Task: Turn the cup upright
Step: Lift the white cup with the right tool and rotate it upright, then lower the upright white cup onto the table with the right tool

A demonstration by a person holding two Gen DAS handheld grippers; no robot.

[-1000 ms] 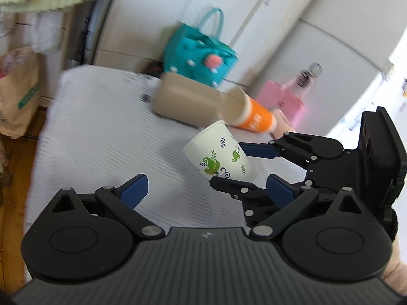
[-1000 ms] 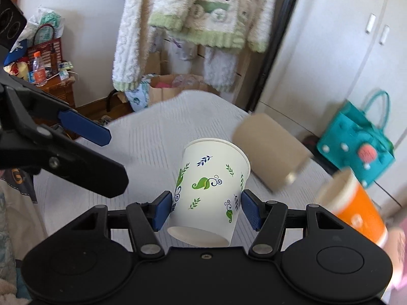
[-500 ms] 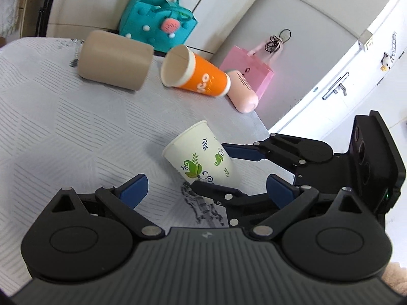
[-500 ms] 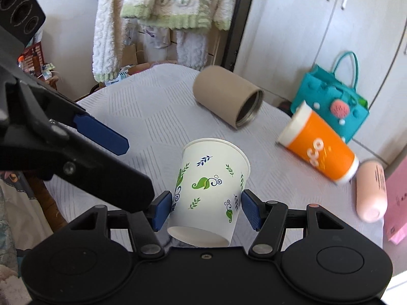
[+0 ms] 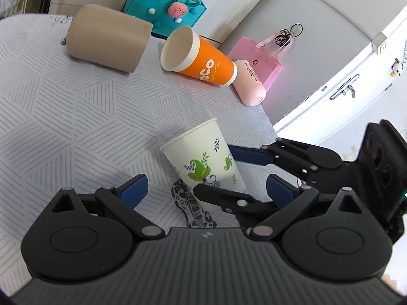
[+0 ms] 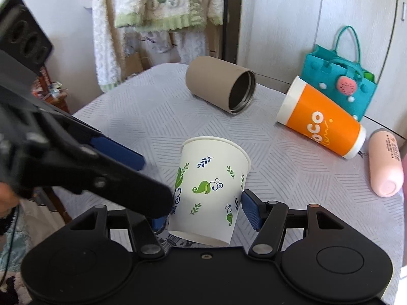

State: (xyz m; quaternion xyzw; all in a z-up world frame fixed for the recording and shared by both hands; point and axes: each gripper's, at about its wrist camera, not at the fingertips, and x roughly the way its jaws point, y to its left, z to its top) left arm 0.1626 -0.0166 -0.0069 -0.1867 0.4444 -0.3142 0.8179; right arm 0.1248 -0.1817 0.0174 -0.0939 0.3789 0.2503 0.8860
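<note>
A white paper cup with green leaf prints sits between the blue pads of my right gripper, rim up and tilted slightly, close above the patterned tablecloth. The right gripper is shut on its lower half. In the left wrist view the same cup tilts left, held by the right gripper's fingers. My left gripper is open and empty, just in front of the cup. Its arm crosses the left of the right wrist view.
On the table lie a tan cylinder cup, an orange cup and a pink bottle, all on their sides at the far end. A teal bag and a pink bag stand beyond the edge.
The right gripper has carried the cup downward toward the tablecloth, still held the same way. The left gripper has swung closer to the cup and stayed open.
</note>
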